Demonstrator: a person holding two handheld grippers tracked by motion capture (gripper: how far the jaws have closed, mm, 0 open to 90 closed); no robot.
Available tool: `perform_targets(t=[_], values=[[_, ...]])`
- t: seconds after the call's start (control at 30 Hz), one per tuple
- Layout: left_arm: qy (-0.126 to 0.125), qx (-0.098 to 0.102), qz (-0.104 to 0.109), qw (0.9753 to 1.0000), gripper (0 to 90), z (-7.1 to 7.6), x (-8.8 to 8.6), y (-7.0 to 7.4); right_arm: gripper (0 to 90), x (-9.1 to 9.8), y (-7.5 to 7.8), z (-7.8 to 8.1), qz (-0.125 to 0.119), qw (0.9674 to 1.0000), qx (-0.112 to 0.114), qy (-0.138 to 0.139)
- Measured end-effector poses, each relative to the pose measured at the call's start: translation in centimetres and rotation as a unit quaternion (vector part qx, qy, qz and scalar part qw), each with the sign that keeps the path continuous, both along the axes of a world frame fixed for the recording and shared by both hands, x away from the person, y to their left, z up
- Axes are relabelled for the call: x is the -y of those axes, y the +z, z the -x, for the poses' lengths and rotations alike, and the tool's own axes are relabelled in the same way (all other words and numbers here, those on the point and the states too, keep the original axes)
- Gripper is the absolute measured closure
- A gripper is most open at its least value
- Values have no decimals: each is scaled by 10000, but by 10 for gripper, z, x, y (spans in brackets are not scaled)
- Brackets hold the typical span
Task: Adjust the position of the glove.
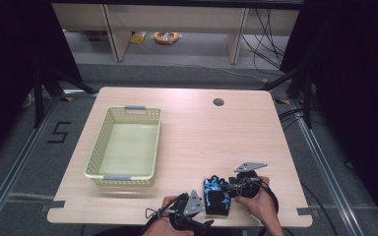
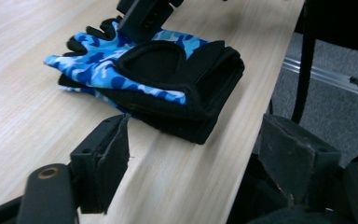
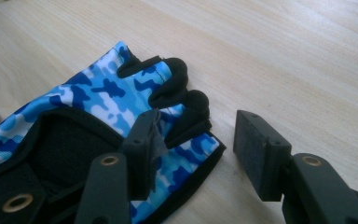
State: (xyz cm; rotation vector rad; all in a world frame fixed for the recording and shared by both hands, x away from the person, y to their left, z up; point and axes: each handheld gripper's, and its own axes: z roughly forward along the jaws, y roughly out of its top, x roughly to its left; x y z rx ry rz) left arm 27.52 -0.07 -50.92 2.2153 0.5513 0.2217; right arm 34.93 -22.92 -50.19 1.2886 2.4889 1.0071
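we're lining up on the gloves [image 1: 217, 197], stacked at the table's [image 1: 202, 132] near edge. right gripper [image 3: 196, 140] gapes over the finger end, left gripper [image 2: 191, 161] released just short of the cuff. next, we'd say: close in, pinch.

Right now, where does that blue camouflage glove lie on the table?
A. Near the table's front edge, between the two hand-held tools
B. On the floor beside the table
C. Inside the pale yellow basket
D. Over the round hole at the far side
A: the high view shows the glove flat near the table's front edge, between the left gripper and right gripper, apart from the basket.
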Motion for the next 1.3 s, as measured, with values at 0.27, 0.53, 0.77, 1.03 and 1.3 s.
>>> perform_targets(t=[0.27, 0.53, 0.77, 1.03, 1.3], values=[[56, 115, -210, 9997, 346, -3, 9, -9, 522, -2, 1, 2, -19, 9999, -128, -41], [125, 137, -257, 9995, 379, -9, 0, -6, 525, -2, 2, 5, -17, 9998, -170, -50], [201, 17, -143, 9997, 386, -5, -3, -9, 527, -3, 2, 9, -18, 9997, -203, -98], [129, 25, -159, 9998, 339, -6, 8, -7, 529, -6, 1, 10, -24, 9999, -146, -52], [128, 6, -98, 9999, 439, -4, 8, -10, 636, -6, 2, 11, 67, 9998, -164, 44]])
